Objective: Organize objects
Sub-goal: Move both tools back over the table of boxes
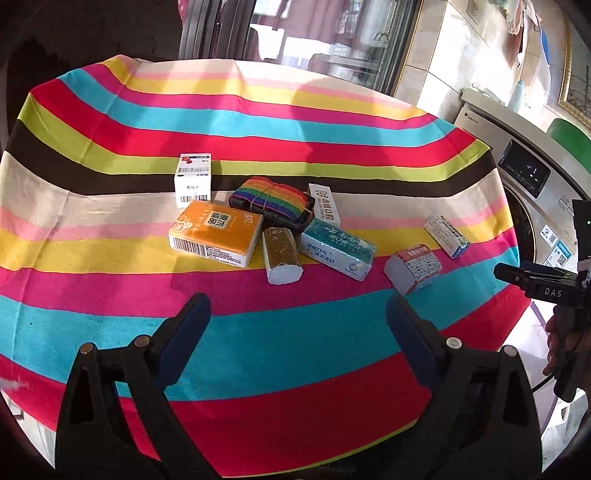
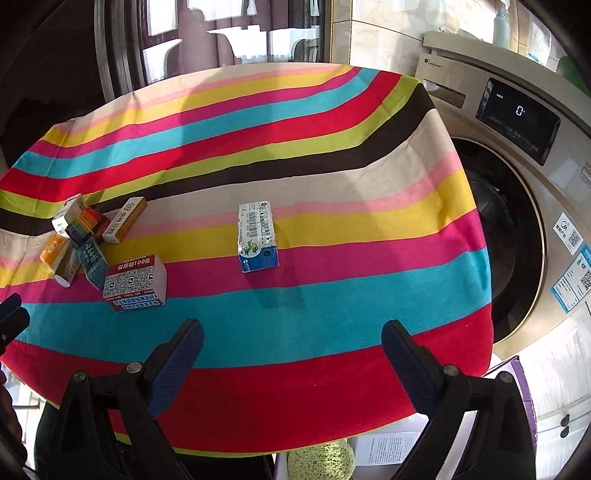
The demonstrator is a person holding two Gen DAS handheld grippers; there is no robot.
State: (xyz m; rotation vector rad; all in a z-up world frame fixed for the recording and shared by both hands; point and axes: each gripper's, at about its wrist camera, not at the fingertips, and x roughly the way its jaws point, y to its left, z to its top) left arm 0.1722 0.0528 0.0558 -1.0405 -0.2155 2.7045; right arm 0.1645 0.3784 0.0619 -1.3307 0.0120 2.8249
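A striped cloth covers the table [image 1: 295, 332]. A cluster lies mid-table: an orange tissue pack [image 1: 216, 233], a white medicine box [image 1: 193, 181] standing upright, a rainbow strap roll [image 1: 271, 201], a white dental box [image 1: 325, 204], a brown tissue pack [image 1: 281, 255] and a teal pack [image 1: 336, 249]. A red-and-white pack [image 1: 413, 267] [image 2: 135, 284] and a blue-white box [image 1: 446, 236] [image 2: 256, 238] lie apart to the right. My left gripper [image 1: 297, 314] is open and empty, short of the cluster. My right gripper [image 2: 291, 341] is open and empty, short of the blue-white box; it also shows at the left wrist view's right edge [image 1: 532, 280].
A washing machine [image 2: 517, 155] stands close against the table's right edge, its door area dark. A glass door [image 1: 314, 33] is behind the table. A yellow-green sponge [image 2: 321, 459] and a white box sit below the front edge.
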